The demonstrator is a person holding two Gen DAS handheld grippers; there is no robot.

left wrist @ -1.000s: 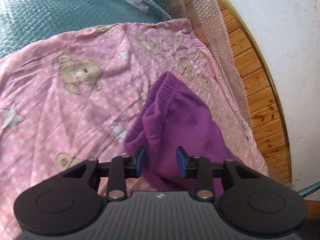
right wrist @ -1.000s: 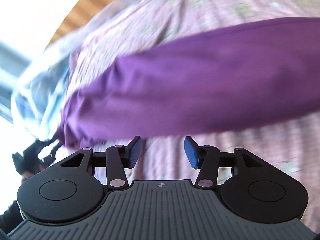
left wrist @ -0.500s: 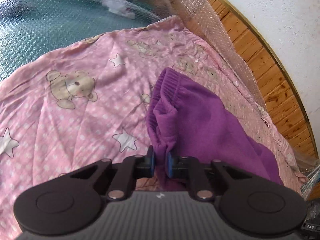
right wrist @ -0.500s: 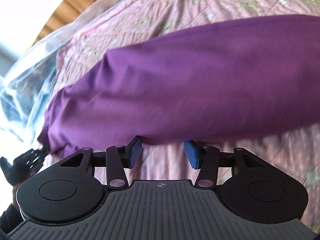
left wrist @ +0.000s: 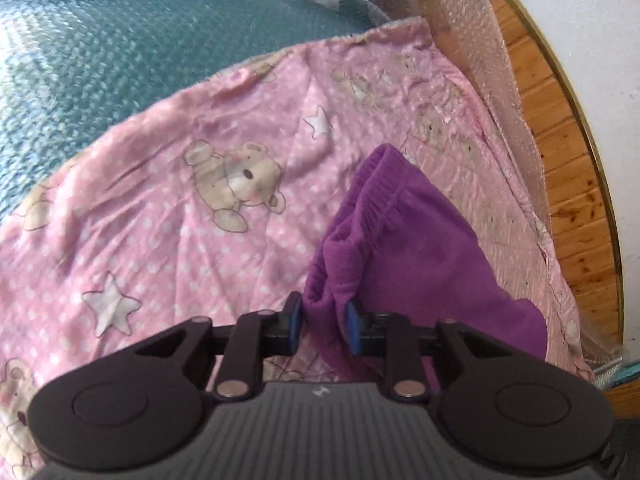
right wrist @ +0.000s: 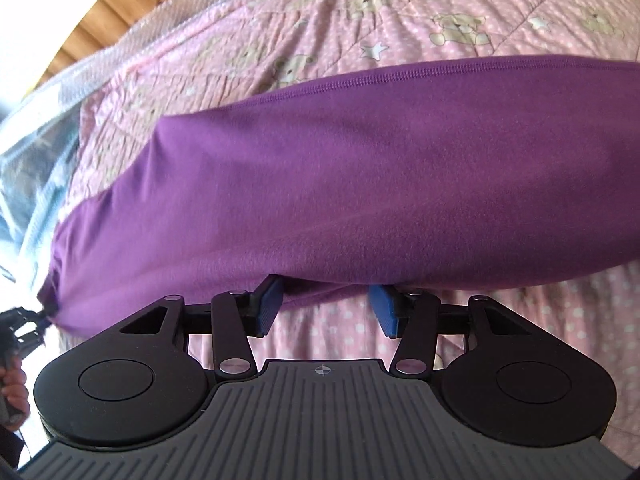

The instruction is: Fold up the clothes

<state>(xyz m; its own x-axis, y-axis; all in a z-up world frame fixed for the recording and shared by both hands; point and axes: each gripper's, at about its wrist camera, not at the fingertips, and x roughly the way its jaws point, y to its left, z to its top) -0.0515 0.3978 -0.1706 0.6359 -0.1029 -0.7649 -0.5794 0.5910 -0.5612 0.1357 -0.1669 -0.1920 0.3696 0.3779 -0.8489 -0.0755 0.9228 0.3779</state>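
Purple fleece pants (left wrist: 408,248) lie on a pink teddy-bear blanket (left wrist: 168,208). In the left wrist view my left gripper (left wrist: 323,322) is shut on a fold of the pants by the elastic waistband (left wrist: 376,196). In the right wrist view the pants (right wrist: 360,184) stretch across the frame, lifted above the blanket (right wrist: 500,312). My right gripper (right wrist: 326,304) is open, its blue pads (right wrist: 269,306) at the lower edge of the cloth, fingertips partly hidden by it. The left gripper shows at the far left edge (right wrist: 24,320), holding the pants' end.
A teal bubble-wrap sheet (left wrist: 120,32) covers the bed beyond the blanket. Clear bubble wrap (left wrist: 472,28), a wooden bed frame (left wrist: 568,168) and a white wall (left wrist: 592,20) lie to the right. A hand (right wrist: 12,392) shows at the right wrist view's left edge.
My left gripper closed on the pants' fold, then its pads spread slightly with the cloth still between them. The right gripper moved closer under the pants' lower edge, staying open.
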